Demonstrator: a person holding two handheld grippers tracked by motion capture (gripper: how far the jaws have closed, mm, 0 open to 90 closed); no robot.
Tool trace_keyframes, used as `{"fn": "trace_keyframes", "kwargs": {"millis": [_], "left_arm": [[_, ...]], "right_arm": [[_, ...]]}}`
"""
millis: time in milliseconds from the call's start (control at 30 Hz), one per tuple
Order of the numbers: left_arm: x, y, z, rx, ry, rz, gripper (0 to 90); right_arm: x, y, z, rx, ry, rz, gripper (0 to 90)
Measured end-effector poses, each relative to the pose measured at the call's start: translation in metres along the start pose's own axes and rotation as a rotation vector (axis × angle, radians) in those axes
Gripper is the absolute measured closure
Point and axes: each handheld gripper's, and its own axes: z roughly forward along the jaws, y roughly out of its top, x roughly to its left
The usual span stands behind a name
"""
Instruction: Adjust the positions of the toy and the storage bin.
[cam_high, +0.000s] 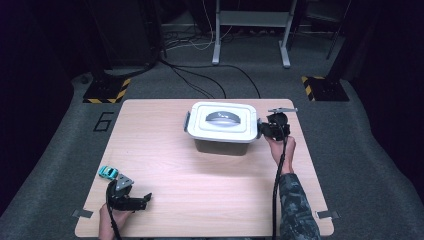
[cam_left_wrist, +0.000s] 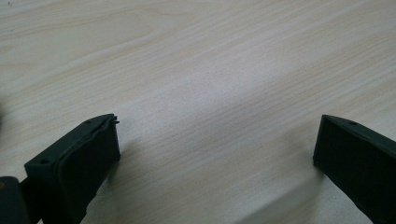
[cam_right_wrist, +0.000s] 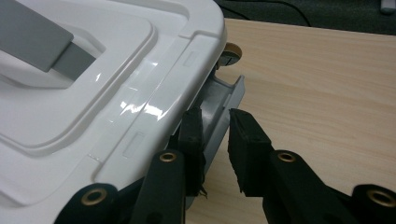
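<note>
At box's right end: grey side latch (cam_right_wrist: 223, 109) is pinched by right hand-held gripper (cam_right_wrist: 215, 122), jaws closed on it, likely for unclipping the lid (cam_high: 223, 121).
Left hand-held gripper (cam_left_wrist: 215, 144): rested wide open on desk (cam_left_wrist: 210, 56), nothing held.

- A light wooden rectangular table (cam_high: 165, 165) is set on grey carpeted floor (cam_high: 50, 150) — a black "6" (cam_high: 103, 121) is marked there.
- Yellow-and-black striped stand bases (cam_high: 106, 91) are seen behind.
- A grey metal frame (cam_high: 252, 30) and loose cables (cam_high: 200, 75) are placed in the dim background.

White box (cam_high: 222, 134) — grey handle (cam_high: 223, 117), teal toy car (cam_high: 108, 172), pale wood-grain table (cam_high: 200, 190), black tongs (cam_right_wrist: 215, 140)
</note>
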Motion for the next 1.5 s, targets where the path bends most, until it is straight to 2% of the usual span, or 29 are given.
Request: {"fn": "trace_keyframes", "kwargs": {"millis": [133,367,633,833,967,1100,1233,1367,1500], "left_arm": [[0.0,0.0,0.0,0.001,-0.001,0.001,0.0],[0.0,0.0,0.0,0.001,0.0,0.001,0.0],[0.0,0.0,0.0,0.0,0.001,-0.001,0.0],[0.0,0.0,0.0,0.0,0.001,0.0,0.0],[0.0,0.0,0.0,0.001,0.001,0.001,0.0],[0.0,0.0,0.0,0.002,0.001,0.001,0.0],[0.0,0.0,0.0,0.001,0.001,0.001,0.0],[0.0,0.0,0.0,0.0,0.002,0.0,0.0],[0.0,0.0,0.0,0.001,0.001,0.001,0.0]], "right_arm": [[-0.002,-0.001,-0.002,0.0,0.02,0.025,76.7],[0.001,-0.002,-0.006,0.01,0.016,0.052,77.9],[0.009,-0.006,-0.013,0.023,0.017,0.059,77.7],[0.016,-0.01,-0.019,0.042,0.02,0.087,77.7],[0.023,-0.014,-0.025,0.049,0.011,0.085,77.6],[0.025,-0.018,-0.027,0.032,0.013,0.057,76.6],[0.021,-0.018,-0.03,0.014,0.009,0.037,63.3],[0.018,-0.013,-0.041,-0.025,0.011,0.014,48.2],[0.022,-0.004,-0.047,-0.026,0.032,-0.028,31.6]]}}
